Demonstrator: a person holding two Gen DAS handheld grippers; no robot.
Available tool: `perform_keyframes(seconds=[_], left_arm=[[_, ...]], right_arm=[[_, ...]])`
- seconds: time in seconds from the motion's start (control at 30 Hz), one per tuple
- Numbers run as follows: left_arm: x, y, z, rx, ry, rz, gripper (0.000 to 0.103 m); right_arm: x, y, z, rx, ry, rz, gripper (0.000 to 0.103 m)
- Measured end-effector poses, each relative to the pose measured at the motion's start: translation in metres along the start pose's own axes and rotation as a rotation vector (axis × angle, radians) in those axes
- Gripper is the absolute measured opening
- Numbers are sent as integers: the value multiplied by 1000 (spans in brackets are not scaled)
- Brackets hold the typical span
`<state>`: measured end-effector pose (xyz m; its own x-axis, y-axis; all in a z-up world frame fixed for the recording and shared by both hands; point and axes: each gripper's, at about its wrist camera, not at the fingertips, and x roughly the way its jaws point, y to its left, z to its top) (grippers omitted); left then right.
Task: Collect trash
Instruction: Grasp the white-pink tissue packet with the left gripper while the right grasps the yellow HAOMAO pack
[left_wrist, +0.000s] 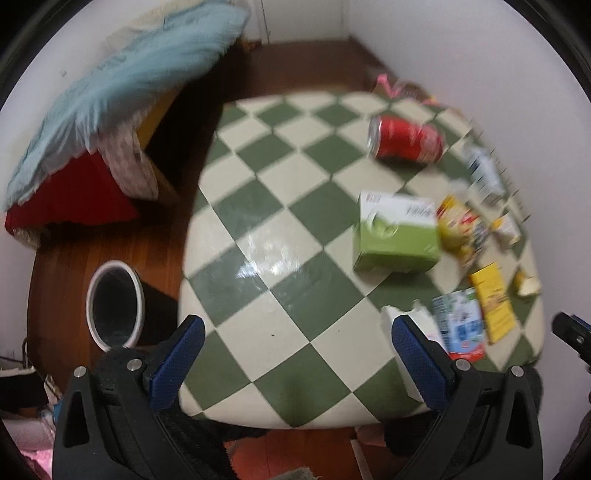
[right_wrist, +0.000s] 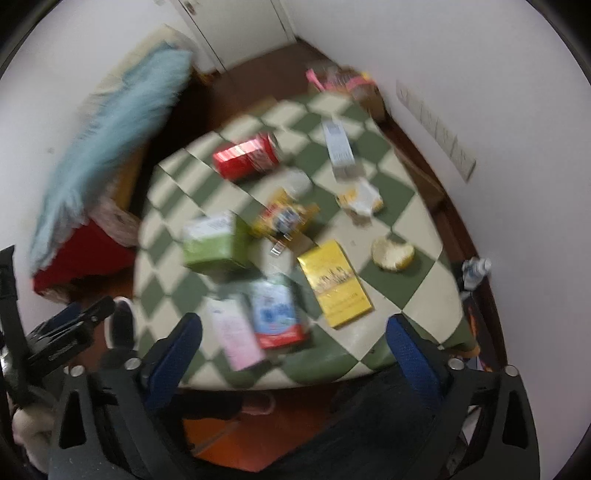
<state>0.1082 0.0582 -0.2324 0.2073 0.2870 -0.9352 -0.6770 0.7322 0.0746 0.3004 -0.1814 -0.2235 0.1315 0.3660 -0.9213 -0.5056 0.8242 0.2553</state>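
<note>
1. Both my grippers, left gripper (left_wrist: 297, 354) and right gripper (right_wrist: 293, 347), hang empty, jaws spread.
2. Litter lies on the green-checked desk (left_wrist: 258, 206); red drink can (left_wrist: 406, 139) lies beyond the green-and-white carton (left_wrist: 397, 234).
3. I'd take nearest pieces first, then drop them in the white-rimmed bin (left_wrist: 115, 304) beside the desk.

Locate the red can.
The red can lies on its side at the far end of the checkered table, beyond the green box.

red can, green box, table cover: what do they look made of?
Red can: likely aluminium, glossy print; the bare silvery end rim shows.
Green box: looks like printed cardboard, matte-to-satin, with flat faces and crisp folded edges.
Checkered table cover: probably vinyl or oilcloth; bright glare patches suggest a slick surface. Blur leaves this open.
</note>
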Motion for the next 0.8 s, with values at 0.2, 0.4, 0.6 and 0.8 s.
perform_keyframes(seconds=[0.2,0.4,0.6,0.8], left_arm=[[47,-9,0,-12,101,11,103],[70,-17,1,-29,159,-24,103],[72,-37,-6,-58,242,-208,103],[83,-71,-10,-39,292,-287,76]], right_arm=[[90,-8,17,-56,88,-117,76],[145,-8,24,-97,179,-159,76],[157,-6,15,-145,180,-213,70],[140,-33,-8,-27,182,-206,64]])
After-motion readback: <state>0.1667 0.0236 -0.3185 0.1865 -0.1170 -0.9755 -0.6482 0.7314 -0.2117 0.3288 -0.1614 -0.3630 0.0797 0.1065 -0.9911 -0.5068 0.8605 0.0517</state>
